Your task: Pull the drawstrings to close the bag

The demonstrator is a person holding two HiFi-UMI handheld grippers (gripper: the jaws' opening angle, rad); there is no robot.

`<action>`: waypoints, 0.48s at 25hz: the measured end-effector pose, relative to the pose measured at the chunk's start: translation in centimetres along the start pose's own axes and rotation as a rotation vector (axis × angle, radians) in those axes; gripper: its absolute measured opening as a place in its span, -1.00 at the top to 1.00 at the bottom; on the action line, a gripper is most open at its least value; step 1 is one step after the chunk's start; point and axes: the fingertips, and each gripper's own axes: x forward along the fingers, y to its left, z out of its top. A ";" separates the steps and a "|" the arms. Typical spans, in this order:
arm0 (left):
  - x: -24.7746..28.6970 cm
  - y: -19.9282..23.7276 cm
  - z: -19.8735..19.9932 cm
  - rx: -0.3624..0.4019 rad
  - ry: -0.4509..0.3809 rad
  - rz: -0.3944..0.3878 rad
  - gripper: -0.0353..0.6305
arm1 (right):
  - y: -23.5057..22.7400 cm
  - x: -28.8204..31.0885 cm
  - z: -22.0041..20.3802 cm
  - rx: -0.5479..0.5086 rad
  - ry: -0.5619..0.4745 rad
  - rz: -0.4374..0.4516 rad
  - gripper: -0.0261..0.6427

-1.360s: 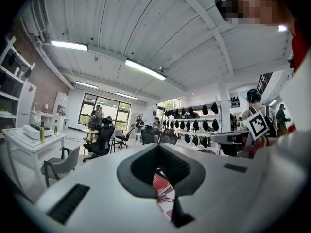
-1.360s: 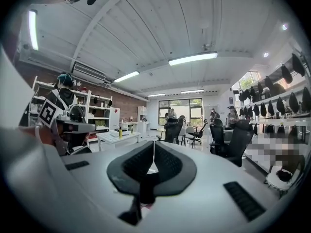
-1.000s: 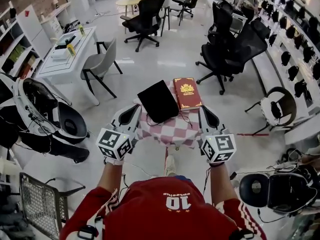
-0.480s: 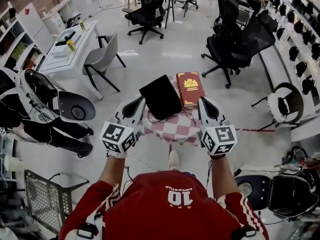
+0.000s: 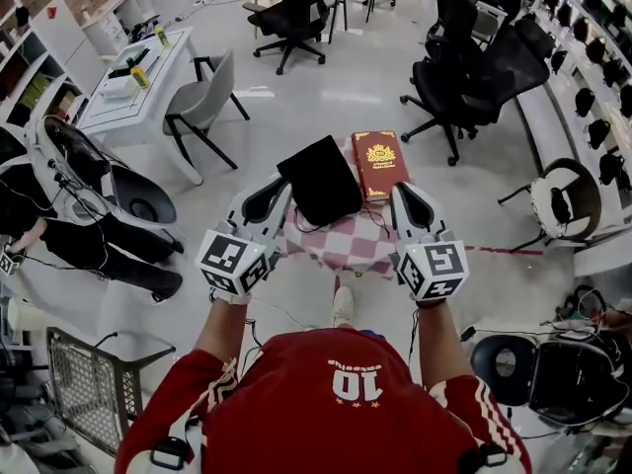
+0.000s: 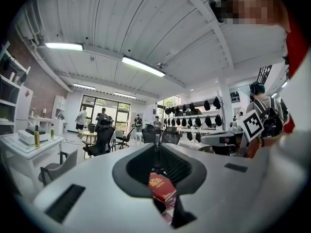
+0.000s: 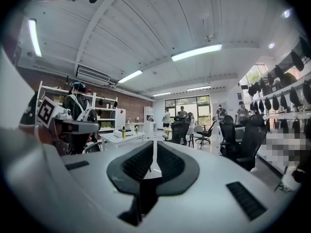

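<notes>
Grippers at the near edge of a checked table (image 5: pixel 341 250).
The left gripper (image 5: pixel 276 191) has jaws just opening a crack, empty; the right gripper (image 5: pixel 403 197) is closed, empty. Beyond lies the black bag (image 5: pixel 319 178), just beside a red book (image 5: pixel 380 163).

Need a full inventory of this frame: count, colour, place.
bag: 1, black, far end of the table
book: 1, red, right of the bag
table: 1, red-and-white checked cloth, in front of the person
desk: 1, white, far left
chair: 1, grey, beside the desk
office chairs: several, black, far side and right
wire basket: 1, grey, floor, near left
left gripper: 1, white, left of the bag; jaws just opening slightly, nothing between them
right gripper: 1, white, right of the bag; jaws shut, empty
</notes>
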 end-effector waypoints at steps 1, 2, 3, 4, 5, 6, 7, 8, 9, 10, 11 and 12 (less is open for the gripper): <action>0.2 0.2 0.3 0.001 0.000 -0.002 0.79 | 0.0 0.3 0.2 0.002 0.003 0.002 0.87; 0.3 0.3 0.6 0.003 0.000 -0.003 0.77 | 0.0 0.4 0.3 0.005 0.007 0.005 0.87; 0.3 0.3 0.7 0.006 0.000 -0.004 0.73 | 0.0 0.6 0.4 0.007 0.010 0.007 0.87; 0.4 0.4 0.9 0.009 -0.001 -0.003 0.69 | 0.0 0.6 0.4 0.008 0.012 0.009 0.87; 0.4 0.3 0.9 0.014 -0.001 -0.002 0.66 | 0.1 0.5 0.4 0.009 0.012 0.010 0.87; 0.3 0.3 0.8 0.018 -0.002 -0.001 0.64 | 0.1 0.5 0.3 0.010 0.011 0.011 0.87; 0.3 0.3 0.8 0.023 -0.002 0.000 0.62 | 0.2 0.4 0.2 0.011 0.009 0.012 0.87; 0.2 0.2 0.6 0.027 -0.003 0.000 0.61 | 0.3 0.4 0.0 0.010 0.008 0.014 0.87; 0.2 0.2 0.5 0.030 -0.003 0.001 0.61 | 0.4 0.3 -0.1 0.009 0.007 0.015 0.87; 0.1 0.2 0.4 0.031 -0.004 0.001 0.61 | 0.5 0.3 -0.2 0.007 0.007 0.015 0.87; 0.0 0.1 0.4 0.030 -0.005 0.001 0.61 | 0.5 0.2 -0.3 0.005 0.008 0.014 0.87; 0.0 0.1 0.4 0.029 -0.006 0.000 0.61 | 0.6 0.2 -0.3 0.003 0.008 0.014 0.87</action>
